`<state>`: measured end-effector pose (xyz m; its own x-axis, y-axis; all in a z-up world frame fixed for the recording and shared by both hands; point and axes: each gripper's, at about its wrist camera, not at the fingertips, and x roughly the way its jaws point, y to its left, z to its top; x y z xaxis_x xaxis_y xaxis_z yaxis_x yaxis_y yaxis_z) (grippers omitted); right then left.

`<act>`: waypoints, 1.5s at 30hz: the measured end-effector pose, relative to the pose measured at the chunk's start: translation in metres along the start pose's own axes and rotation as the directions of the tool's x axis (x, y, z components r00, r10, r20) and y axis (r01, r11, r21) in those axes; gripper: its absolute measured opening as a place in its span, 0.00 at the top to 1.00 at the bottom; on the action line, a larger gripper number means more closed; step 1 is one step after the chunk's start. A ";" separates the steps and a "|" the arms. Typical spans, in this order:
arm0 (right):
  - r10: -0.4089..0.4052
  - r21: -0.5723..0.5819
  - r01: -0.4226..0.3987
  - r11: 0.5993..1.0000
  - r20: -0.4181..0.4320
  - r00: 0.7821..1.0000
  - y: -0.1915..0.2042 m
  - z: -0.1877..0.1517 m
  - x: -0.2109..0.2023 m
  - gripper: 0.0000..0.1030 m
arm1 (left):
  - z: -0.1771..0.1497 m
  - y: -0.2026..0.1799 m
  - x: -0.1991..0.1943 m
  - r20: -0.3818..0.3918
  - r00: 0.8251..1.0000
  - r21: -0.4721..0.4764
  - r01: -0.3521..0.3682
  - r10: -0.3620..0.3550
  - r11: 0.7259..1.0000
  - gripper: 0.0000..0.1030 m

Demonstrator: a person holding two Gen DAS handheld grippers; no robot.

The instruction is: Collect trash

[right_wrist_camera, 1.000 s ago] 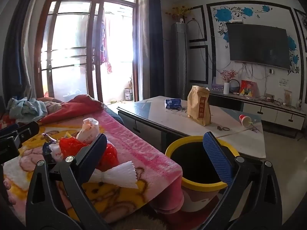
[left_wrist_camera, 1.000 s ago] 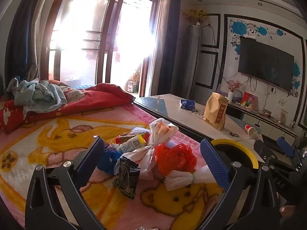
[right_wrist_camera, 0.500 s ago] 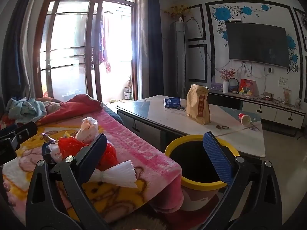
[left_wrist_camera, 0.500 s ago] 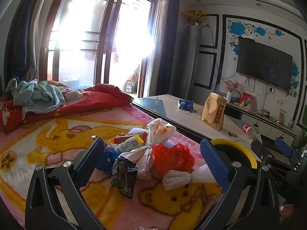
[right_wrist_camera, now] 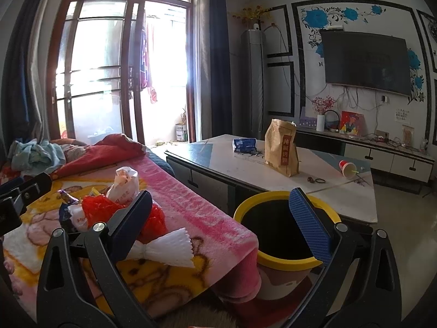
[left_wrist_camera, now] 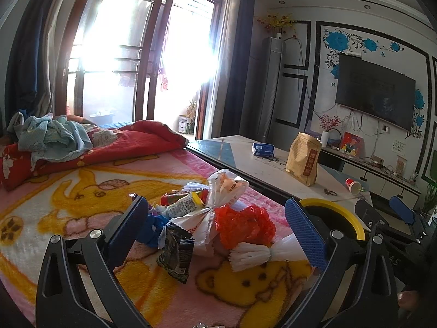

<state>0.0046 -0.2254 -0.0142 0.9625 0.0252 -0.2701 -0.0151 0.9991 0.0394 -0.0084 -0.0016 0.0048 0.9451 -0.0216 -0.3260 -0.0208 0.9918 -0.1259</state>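
A pile of trash lies on the pink and yellow blanket: a red plastic bag, a white plastic bag, a white foam net, a dark snack wrapper, a small bottle and blue scraps. My left gripper is open and empty, hovering just before the pile. My right gripper is open and empty, between the blanket edge and the yellow-rimmed bin. The red bag and foam net also show in the right wrist view.
A low table stands behind the bin with a brown paper bag, a blue packet and a red cup. Red bedding and blue clothes lie at the far end. The right gripper shows beside the bin.
Both views have shifted slightly; the left gripper has edged a little nearer the pile. Both grippers stay open and empty.
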 end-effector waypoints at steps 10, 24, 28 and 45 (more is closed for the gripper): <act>-0.006 0.005 0.006 1.000 -0.012 1.000 -0.003 -0.001 0.001 0.10 | 0.000 -0.003 -0.002 -0.002 1.000 0.002 0.000 0.000 1.000 0.06; -0.017 0.017 0.018 1.000 -0.031 0.999 -0.006 0.001 0.005 0.10 | -0.005 -0.004 0.003 -0.018 1.000 -0.003 0.023 -0.023 1.000 0.06; -0.011 0.020 0.012 1.000 -0.031 0.999 -0.007 0.003 0.005 0.10 | -0.005 -0.004 0.003 -0.016 1.000 -0.006 0.026 -0.026 1.000 0.06; 0.097 -0.013 -0.098 0.995 -0.061 0.993 0.022 0.013 0.022 0.10 | 0.006 0.033 0.014 -0.005 1.000 -0.077 -0.029 0.029 0.997 0.06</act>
<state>0.0286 -0.2030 -0.0065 0.9382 0.1239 -0.3232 -0.1129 0.9922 0.0528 0.0061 0.0313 0.0014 0.9424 0.0062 -0.3346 -0.0733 0.9794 -0.1883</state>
